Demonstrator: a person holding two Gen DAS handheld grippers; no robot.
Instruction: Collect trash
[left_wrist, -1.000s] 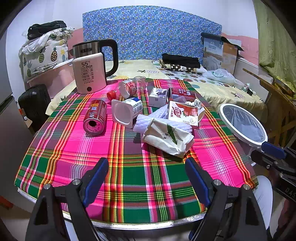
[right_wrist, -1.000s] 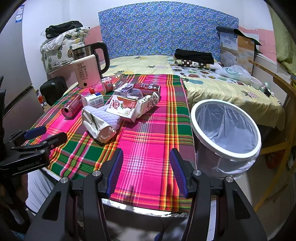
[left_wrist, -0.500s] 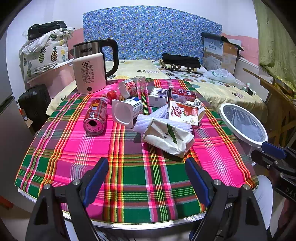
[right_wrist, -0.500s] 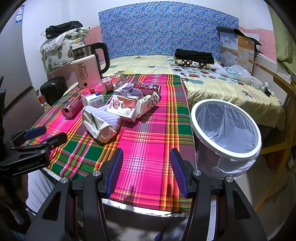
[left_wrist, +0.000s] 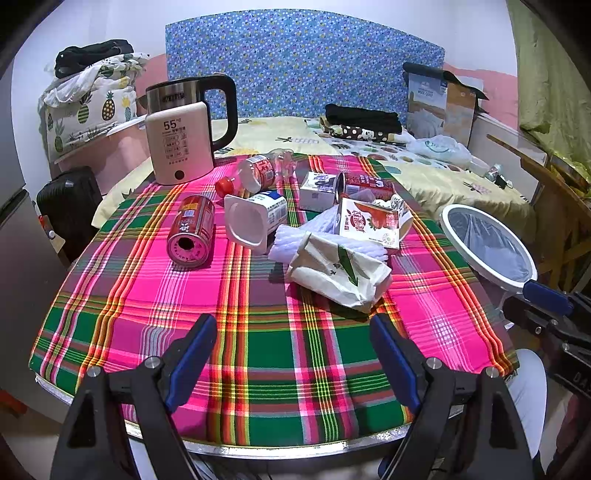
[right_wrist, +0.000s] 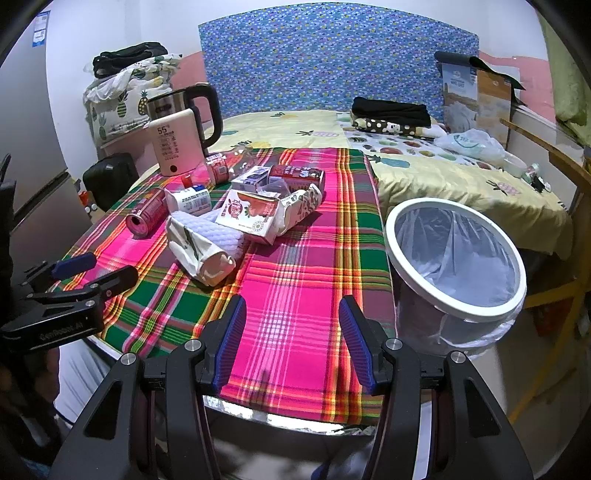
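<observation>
Both claws gaping, empty: left claw (left_wrist: 291, 354) nearer the crumpled paper bag (left_wrist: 340, 273) just ahead-right on the table (left_wrist: 258, 354), long axis slanting across; bin (right_wrist: 456, 258) sits right of right claw (right_wrist: 291, 339).

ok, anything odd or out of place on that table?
Yes: a pile of trash mid-table. A red can and a clear bottle lie on their sides, a white cup is tipped over, a paper bag is crumpled. The kettle stands upright. No spill visible.
</observation>
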